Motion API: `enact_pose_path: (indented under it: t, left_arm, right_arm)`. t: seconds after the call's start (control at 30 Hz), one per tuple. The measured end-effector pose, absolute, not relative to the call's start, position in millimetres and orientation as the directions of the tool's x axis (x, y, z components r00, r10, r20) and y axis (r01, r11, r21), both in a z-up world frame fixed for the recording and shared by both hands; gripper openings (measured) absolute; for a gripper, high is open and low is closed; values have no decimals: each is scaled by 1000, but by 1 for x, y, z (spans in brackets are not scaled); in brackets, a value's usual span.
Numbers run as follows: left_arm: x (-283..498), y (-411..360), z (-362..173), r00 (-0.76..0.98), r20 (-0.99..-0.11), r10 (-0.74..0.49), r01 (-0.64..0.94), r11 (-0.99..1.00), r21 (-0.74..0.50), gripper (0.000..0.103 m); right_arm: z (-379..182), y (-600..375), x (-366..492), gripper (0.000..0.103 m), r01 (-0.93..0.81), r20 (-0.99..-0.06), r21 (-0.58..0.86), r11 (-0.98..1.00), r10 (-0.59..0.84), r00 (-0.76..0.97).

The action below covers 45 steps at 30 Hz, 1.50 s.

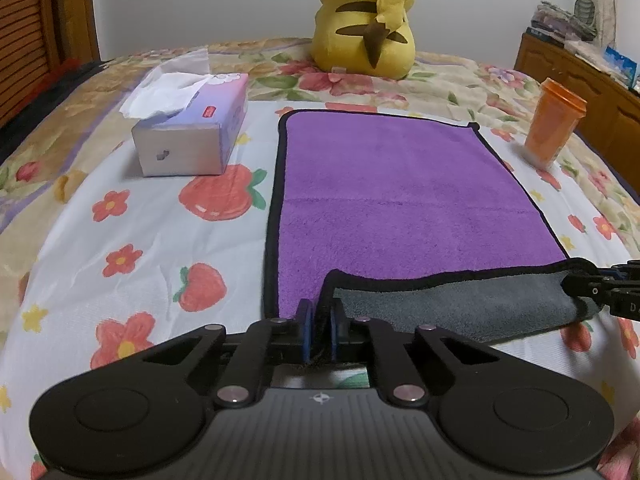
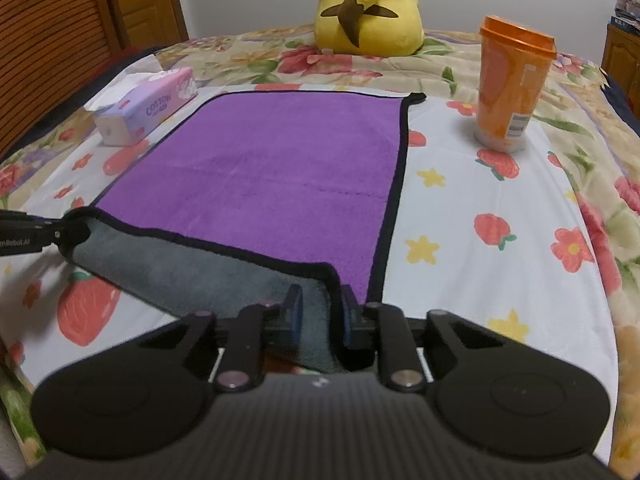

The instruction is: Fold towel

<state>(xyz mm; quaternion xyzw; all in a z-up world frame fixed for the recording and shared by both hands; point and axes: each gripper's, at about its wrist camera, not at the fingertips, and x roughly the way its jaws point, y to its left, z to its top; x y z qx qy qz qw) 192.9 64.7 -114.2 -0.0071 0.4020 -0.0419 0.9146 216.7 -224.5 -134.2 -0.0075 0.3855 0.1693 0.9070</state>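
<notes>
Both your left gripper (image 1: pixel 321 326) and right gripper (image 2: pixel 319 312) have their jaws clamped on the purple towel's (image 1: pixel 404 184) near corners, lower frame, on the bed (image 1: pixel 132 256). Uneven lifting could skew the fold, or a corner could slip.

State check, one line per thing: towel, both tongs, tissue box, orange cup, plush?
towel: flat, purple side up, near edge lifted, grey underside showing
left tongs: shut on towel's near left corner
right tongs: shut on towel's near right corner
tissue box: open, tissue sticking out
orange cup: upright, lidded
plush: sitting upright
</notes>
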Motion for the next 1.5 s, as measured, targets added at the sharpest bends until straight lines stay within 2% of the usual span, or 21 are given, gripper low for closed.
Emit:
enact_pose_path:
  t: [0.07, 0.17, 0.87, 1.5]
  left_arm:
    - [192, 64, -112, 679, -729, -82, 72, 996, -44, 12]
    - [191, 62, -108, 690, -719, -84, 74, 996, -45, 12]
    - [177, 53, -66, 788, -602, -124, 109, 992, -62, 9]
    - [183, 48, -54, 820, -556, -134, 125, 991, -55, 8]
  right_arm:
    - [-134, -225, 216, 8, -315, -701, 115, 942, 302, 646]
    - [-132, -224, 216, 6, -318, -696, 106, 942, 299, 652]
    - [-108, -234, 214, 5, -307, -607, 117, 945, 313, 731]
    - [-92, -236, 218, 5, -332, -540, 113, 937, 338, 770]
